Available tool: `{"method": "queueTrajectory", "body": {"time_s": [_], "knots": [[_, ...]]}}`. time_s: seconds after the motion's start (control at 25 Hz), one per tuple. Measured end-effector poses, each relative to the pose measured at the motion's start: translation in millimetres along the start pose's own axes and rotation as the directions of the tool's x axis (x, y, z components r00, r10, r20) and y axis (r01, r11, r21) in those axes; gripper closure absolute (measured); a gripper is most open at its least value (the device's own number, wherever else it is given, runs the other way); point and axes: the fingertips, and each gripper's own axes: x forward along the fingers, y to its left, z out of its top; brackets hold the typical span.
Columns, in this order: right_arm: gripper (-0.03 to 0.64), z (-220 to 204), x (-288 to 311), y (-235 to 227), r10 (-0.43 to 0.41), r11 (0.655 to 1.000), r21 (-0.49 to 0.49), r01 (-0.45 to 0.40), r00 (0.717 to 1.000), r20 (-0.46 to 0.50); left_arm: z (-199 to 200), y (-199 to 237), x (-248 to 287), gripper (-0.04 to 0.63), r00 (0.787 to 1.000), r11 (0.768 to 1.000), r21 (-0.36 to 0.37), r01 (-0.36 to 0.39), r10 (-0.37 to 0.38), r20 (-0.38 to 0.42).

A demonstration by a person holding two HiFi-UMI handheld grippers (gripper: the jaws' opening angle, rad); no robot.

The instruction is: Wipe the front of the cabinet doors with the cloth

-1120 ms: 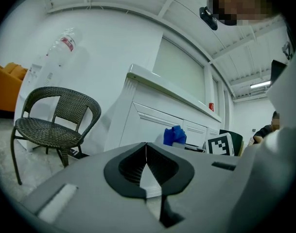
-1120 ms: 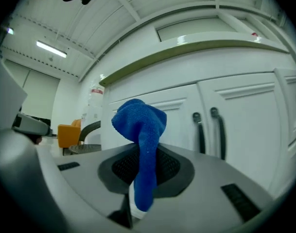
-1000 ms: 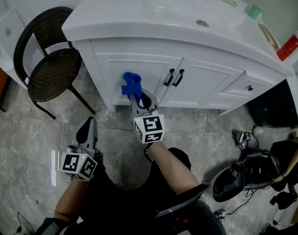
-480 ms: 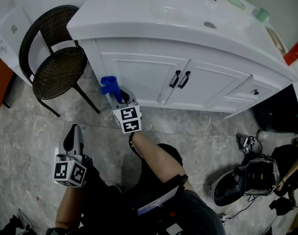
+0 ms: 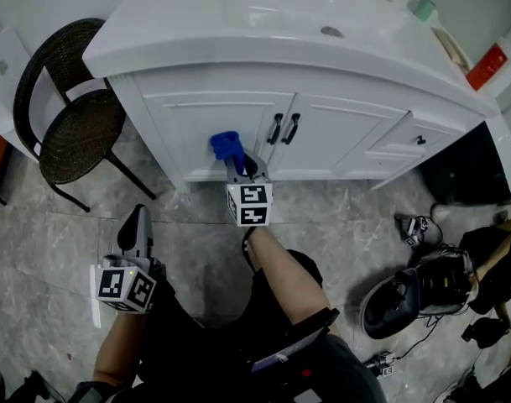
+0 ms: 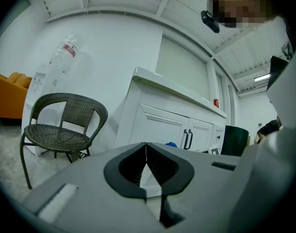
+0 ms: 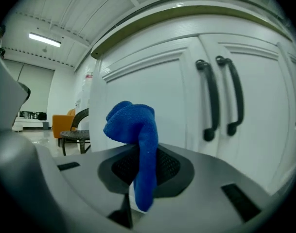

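A blue cloth (image 5: 226, 143) is pinched between the jaws of the right tool (image 5: 241, 168). Its bunched end is up at the lower part of the left white cabinet door (image 5: 206, 120), just left of two black handles (image 5: 277, 128). The left tool (image 5: 136, 232) hangs nearer, above the floor (image 5: 356, 225), jaws together and empty. A wicker chair (image 5: 70, 128) stands far left.

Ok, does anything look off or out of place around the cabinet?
Nothing wrong on the cabinet doors: both sit shut, handles parallel. The only mess is dark gear strewn on the floor to the right.
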Motion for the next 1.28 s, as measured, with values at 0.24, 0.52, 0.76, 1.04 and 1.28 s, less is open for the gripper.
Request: {"method": "queueTrajectory", "body": {"time_s": [0.24,0.52,0.76,1.04,1.28], "knots": [[0.565,-31,-40,-79,-0.186,0.976,0.1,0.193,0.98,-0.07,-5,-33,24,0.592,0.995,0.995,0.008,0.098,-0.097,-0.017],[0.565,-35,-55,-74,-0.168,0.98,0.097,0.176,0.982,-0.085,-15,-44,31,0.592,0.992,0.992,-0.011,0.123,-0.123,-0.02],[0.565,-12,-28,33,0.091,0.993,0.076,-0.09,0.996,-0.002,-15,-24,24,0.592,0.997,0.998,-0.01,0.069,-0.069,-0.014],[0.565,-25,10,134,0.295,0.955,0.005,-0.295,0.955,-0.024,-13,22,-16,0.592,0.998,0.998,-0.014,-0.068,0.068,-0.012],[0.565,-34,41,172,0.332,0.942,-0.02,-0.334,0.941,-0.064,-5,48,-47,0.592,0.987,0.987,-0.003,-0.162,0.162,-0.002]]}}
